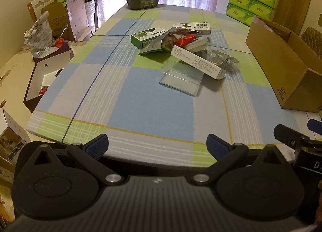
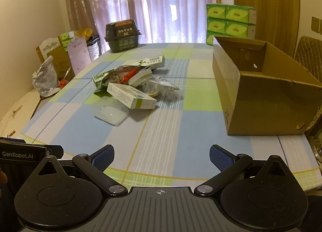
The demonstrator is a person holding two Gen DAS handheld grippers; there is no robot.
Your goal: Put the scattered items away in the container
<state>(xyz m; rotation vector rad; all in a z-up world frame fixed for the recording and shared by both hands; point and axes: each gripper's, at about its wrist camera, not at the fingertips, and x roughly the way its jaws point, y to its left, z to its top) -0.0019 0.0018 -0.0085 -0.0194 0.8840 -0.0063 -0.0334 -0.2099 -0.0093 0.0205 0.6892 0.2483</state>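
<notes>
Here, both hand-held grippers, left [image 1: 157, 145] and right [image 2: 162, 156], gape empty before the open brown cardboard box [image 2: 261, 99].

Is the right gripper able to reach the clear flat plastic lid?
Probably yes. The right gripper is open, and only bare checked tablecloth lies before the clear flat plastic lid at the pile's near edge.

On the table [image 2: 161, 131], a heap of items near the centre: a long box [image 2: 131, 96] at the front, leaning on a flat clear lid [image 2: 111, 114] at its 7 o'clock. Behind the long box, a snack bag [image 2: 118, 76] and a second box [image 2: 150, 60] at 12 o'clock. At 3 o'clock of the heap, well apart, an open cardboard box [image 2: 261, 99]. At 11 o'clock, at the far table edge, a dark lidded container [image 2: 122, 35]. Behind the cardboard box, stacked tissue packs [image 2: 229, 21].
</notes>
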